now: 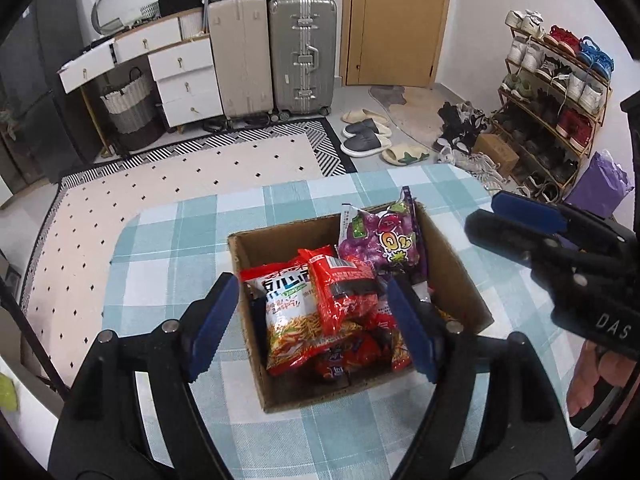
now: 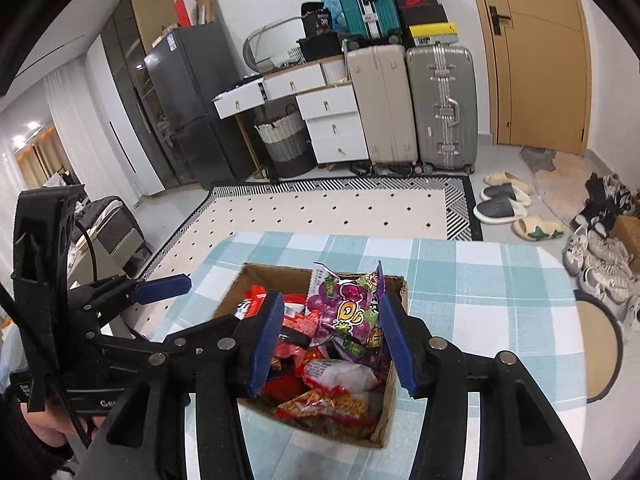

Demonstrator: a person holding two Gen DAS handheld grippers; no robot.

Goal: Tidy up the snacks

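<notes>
Snack packets, a purple grape candy bag [image 1: 384, 240] among them, fill the cardboard box [image 1: 452, 264] on the checked desk [image 1: 168, 240]. Left gripper [image 1: 312, 328] and right gripper [image 2: 328, 340] hover above, fingers released, grasping nothing.

Both fisheye views look forward and steeply down along their own blue-padded fingers, from close above the cardboard box [image 1: 452, 264] on the checked tabletop [image 1: 168, 240]. The left wrist view sits at the box's left near corner, the right wrist view at its right near corner (each catches the other gripper at its frame edge). Both share the box, the tabletop's far edge, the suitcases [image 2: 440, 108] and the door [image 2: 532, 56].
</notes>
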